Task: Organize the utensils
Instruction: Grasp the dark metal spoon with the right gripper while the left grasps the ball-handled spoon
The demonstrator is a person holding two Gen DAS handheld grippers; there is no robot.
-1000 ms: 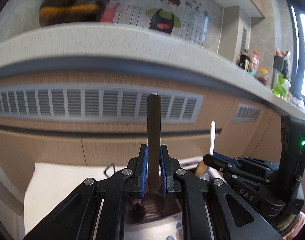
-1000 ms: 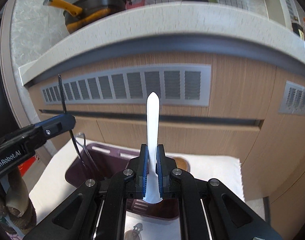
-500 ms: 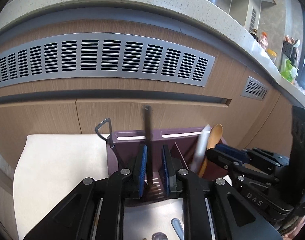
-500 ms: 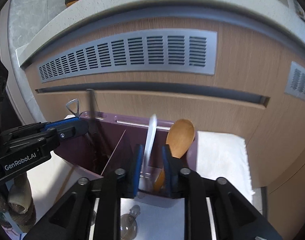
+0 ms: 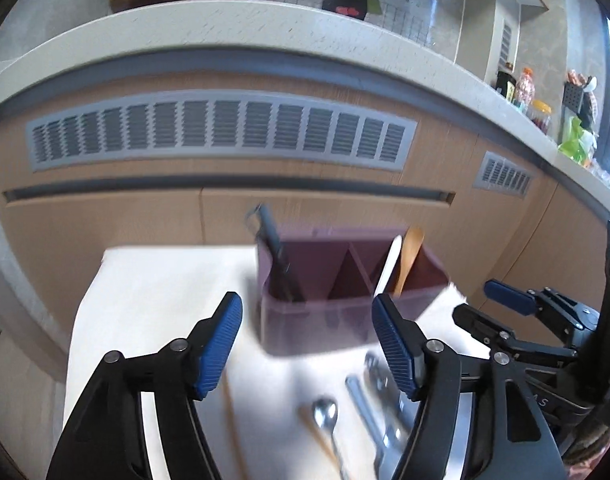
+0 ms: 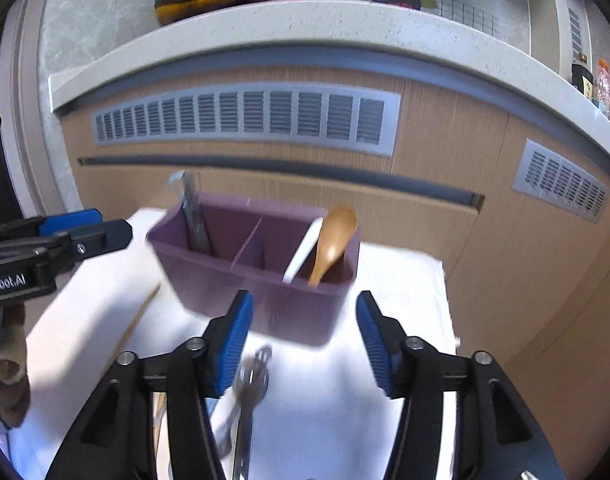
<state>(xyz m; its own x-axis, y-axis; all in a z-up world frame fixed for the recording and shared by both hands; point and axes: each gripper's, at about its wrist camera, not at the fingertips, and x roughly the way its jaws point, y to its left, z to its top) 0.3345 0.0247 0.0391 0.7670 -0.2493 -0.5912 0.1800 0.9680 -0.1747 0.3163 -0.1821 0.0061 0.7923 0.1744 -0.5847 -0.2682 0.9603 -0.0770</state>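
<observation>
Kitchen, wood-fronted cabinets with grey vent grilles under a pale counter; before them a white-covered surface [image 6: 405,280].

Item 1: my left hand-held gripper [image 5: 307,342], jaws wide, just opened, nothing between the pads.

Item 2: purple caddy [image 6: 225,280], divided into compartments, standing on the surface just beyond both grippers.

Item 3: dark-handled utensil [image 5: 275,256] in the caddy's left compartment, long axis near upright, top leaning slightly left, with a wire loop showing beside its upper end.

Item 4: white utensil [image 6: 303,252] in the right compartment, leaning, upper end up and to the right.

Item 5: wooden spoon [image 6: 333,240] beside it, bowl uppermost, handle down in the caddy.

Item 6: loose metal cutlery [image 5: 361,400] lying flat on the surface nearer me, blurred.

Item 7: my right hand-held gripper [image 6: 303,342], jaws likewise wide, just opened, empty.

The right view alone shows the spoon's whole bowl; the left view alone shows a small spoon [image 5: 325,414] among the loose pieces.
</observation>
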